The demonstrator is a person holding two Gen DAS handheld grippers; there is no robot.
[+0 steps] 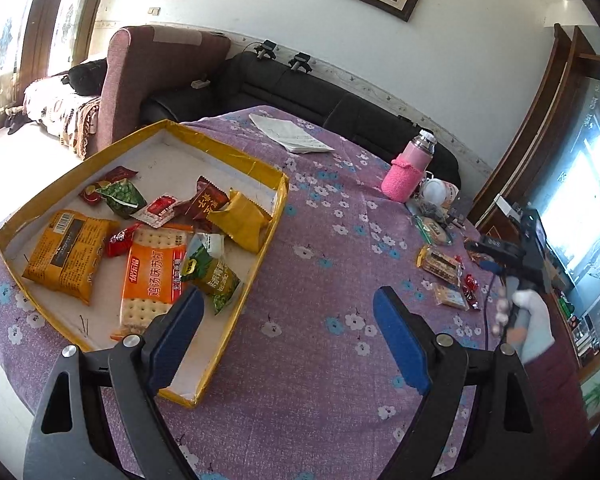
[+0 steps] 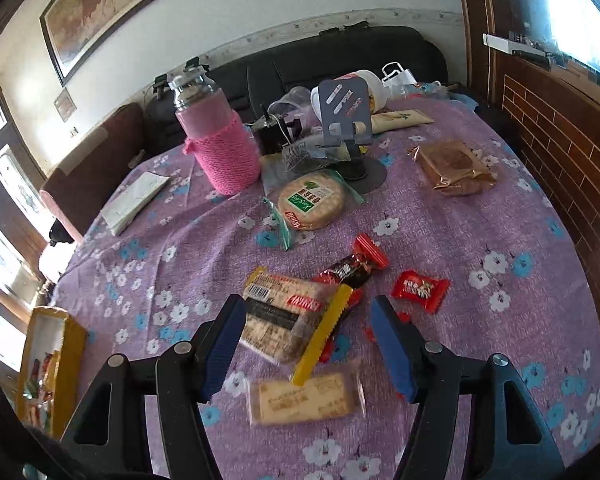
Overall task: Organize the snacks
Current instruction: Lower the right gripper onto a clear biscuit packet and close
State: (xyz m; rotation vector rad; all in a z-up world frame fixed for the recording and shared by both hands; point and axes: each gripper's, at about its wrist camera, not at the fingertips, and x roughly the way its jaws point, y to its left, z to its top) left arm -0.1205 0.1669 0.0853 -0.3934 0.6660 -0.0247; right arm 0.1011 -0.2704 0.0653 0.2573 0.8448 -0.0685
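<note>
Hovering with its blue pads spread and nothing between them, the right hand-held gripper (image 2: 308,336) looks down on the loose snacks that remain on the worktop (image 2: 500,240). Directly ahead of its fingertips lies a clear cracker pack with a yellow edge (image 2: 288,316), partly overlapping a dark chocolate bar with red ends (image 2: 352,268); a pale biscuit pack (image 2: 304,400) sits just beneath the jaws, and a small red candy (image 2: 420,290) lies just to the right. That aim suggests the cracker pack is the next pick, since it lies on top and is the easiest to straddle. Farther out are a round cracker pack (image 2: 312,204), a brown wrapped cake (image 2: 452,168) and a pink-sleeved bottle (image 2: 220,148), which is not a snack and probably stays put.

The left hand-held gripper (image 1: 288,332) is also spread wide and empty, hanging over the near edge of the yellow-rimmed box (image 1: 268,240). Inside the box, packets already lie in a loose pile, an orange biscuit pack (image 1: 152,280) nearest the gripper, so the box evidently serves as the collecting place. It stands at the worktop's left side, well apart from the remaining snacks, so each item needs a carry across.
</note>
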